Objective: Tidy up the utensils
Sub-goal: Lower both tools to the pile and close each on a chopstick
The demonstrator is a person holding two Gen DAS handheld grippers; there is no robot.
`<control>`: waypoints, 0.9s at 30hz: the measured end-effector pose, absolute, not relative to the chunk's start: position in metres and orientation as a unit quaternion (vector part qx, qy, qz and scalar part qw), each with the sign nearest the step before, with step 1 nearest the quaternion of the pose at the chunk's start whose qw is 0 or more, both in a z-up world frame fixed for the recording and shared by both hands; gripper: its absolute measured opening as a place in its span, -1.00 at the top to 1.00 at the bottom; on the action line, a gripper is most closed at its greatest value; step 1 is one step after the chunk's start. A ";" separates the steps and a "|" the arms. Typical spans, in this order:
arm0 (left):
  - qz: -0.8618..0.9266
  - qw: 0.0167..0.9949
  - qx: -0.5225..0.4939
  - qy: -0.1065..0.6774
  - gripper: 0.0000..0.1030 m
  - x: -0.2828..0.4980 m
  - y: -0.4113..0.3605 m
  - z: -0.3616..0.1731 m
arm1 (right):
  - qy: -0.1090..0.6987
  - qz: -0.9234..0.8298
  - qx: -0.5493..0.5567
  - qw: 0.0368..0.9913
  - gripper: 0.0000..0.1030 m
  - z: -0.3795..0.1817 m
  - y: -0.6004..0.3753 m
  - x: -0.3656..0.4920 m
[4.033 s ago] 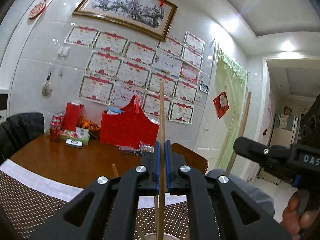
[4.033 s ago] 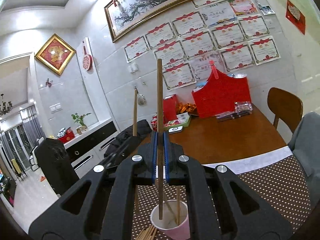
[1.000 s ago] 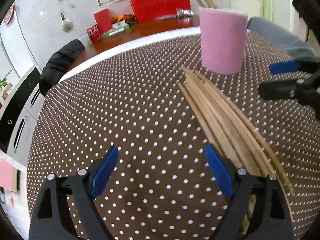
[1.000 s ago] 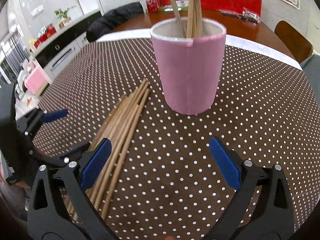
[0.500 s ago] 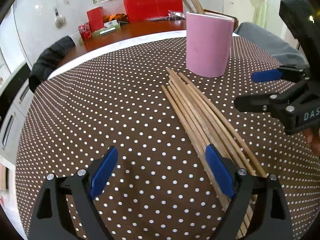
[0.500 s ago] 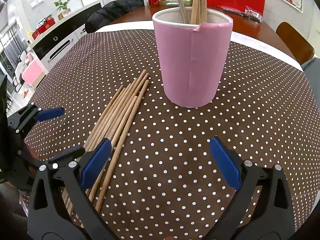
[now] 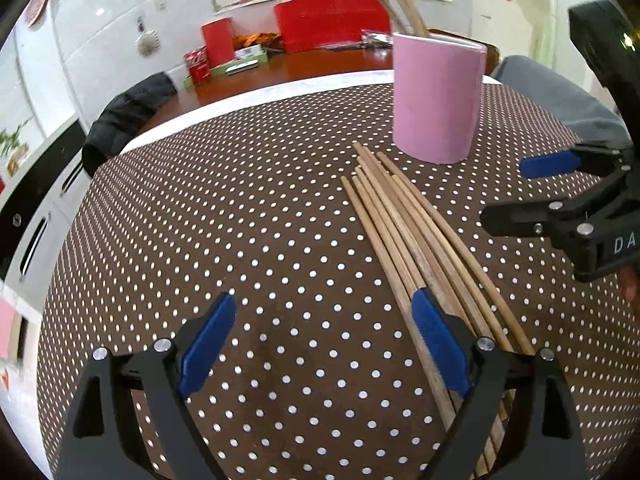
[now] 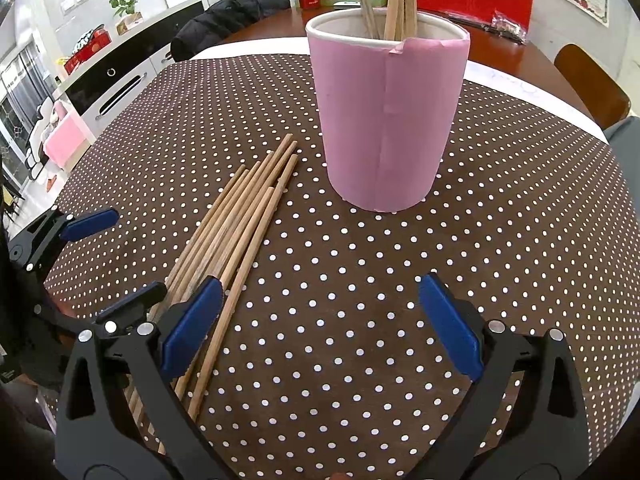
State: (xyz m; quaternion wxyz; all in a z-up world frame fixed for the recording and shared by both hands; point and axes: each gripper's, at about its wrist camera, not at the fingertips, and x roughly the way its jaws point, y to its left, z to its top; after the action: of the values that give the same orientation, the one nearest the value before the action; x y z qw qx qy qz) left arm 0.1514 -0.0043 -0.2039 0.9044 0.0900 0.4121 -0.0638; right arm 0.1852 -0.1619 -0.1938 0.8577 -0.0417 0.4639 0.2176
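both grippers, left [image 7: 320,344] and right [image 8: 320,320], spread wide, empty. loose wooden chopsticks [image 8: 240,224] lie flat, near left of the tall pink paper cup [image 8: 384,120].

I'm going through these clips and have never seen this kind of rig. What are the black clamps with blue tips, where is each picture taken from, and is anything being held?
Each picture comes from a fisheye camera on a handheld two-finger gripper, looking forward along its fingers; a person holds one in each hand. The left gripper and the right gripper are both open and hold nothing. On the dotted tablecloth lies a bundle of loose chopsticks beside a pink cup, which stands upright with a few chopsticks already in it. Each view also catches the other gripper at its edge.
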 end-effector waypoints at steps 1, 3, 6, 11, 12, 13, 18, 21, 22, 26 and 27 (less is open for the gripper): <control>-0.063 0.904 0.085 0.414 -0.72 0.150 -0.004 -0.204 | 0.464 0.218 -0.041 0.858 -0.88 -0.194 -0.163 0.186; -0.060 0.904 0.078 0.417 -0.72 0.150 -0.002 -0.204 | 0.466 0.218 -0.040 0.857 -0.88 -0.195 -0.165 0.187; -0.058 0.903 0.079 0.418 -0.72 0.150 -0.001 -0.204 | 0.469 0.221 -0.043 0.854 -0.88 -0.196 -0.166 0.189; -0.046 0.898 0.123 0.420 -0.75 0.158 -0.014 -0.209 | 0.471 0.229 -0.056 0.850 -0.88 -0.199 -0.155 0.188; -0.047 0.898 0.114 0.422 -0.77 0.161 -0.012 -0.209 | 0.471 0.229 -0.061 0.850 -0.88 -0.199 -0.152 0.186; -0.051 0.897 0.108 0.425 -0.77 0.163 -0.010 -0.210 | 0.470 0.229 -0.065 0.850 -0.88 -0.200 -0.150 0.186; -0.060 0.896 0.095 0.430 -0.77 0.164 -0.001 -0.211 | 0.471 0.219 -0.089 0.850 -0.88 -0.208 -0.143 0.186; -0.066 0.895 0.094 0.430 -0.77 0.164 0.002 -0.211 | 0.466 0.206 -0.115 0.853 -0.87 -0.210 -0.136 0.184; -0.069 0.895 0.095 0.430 -0.77 0.165 0.002 -0.210 | 0.464 0.204 -0.121 0.854 -0.86 -0.210 -0.134 0.183; -0.068 0.895 0.104 0.429 -0.77 0.172 0.005 -0.209 | 0.461 0.201 -0.124 0.855 -0.55 -0.206 -0.135 0.180; -0.069 0.894 0.107 0.430 -0.77 0.175 0.004 -0.209 | 0.460 0.200 -0.120 0.857 -0.46 -0.205 -0.136 0.181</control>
State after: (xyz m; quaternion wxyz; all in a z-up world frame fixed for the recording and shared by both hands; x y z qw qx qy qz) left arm 0.1754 0.0035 -0.2091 0.8937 0.1072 0.4303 -0.0686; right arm 0.1807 -0.1364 -0.2054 0.8566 -0.1200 0.4603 0.1998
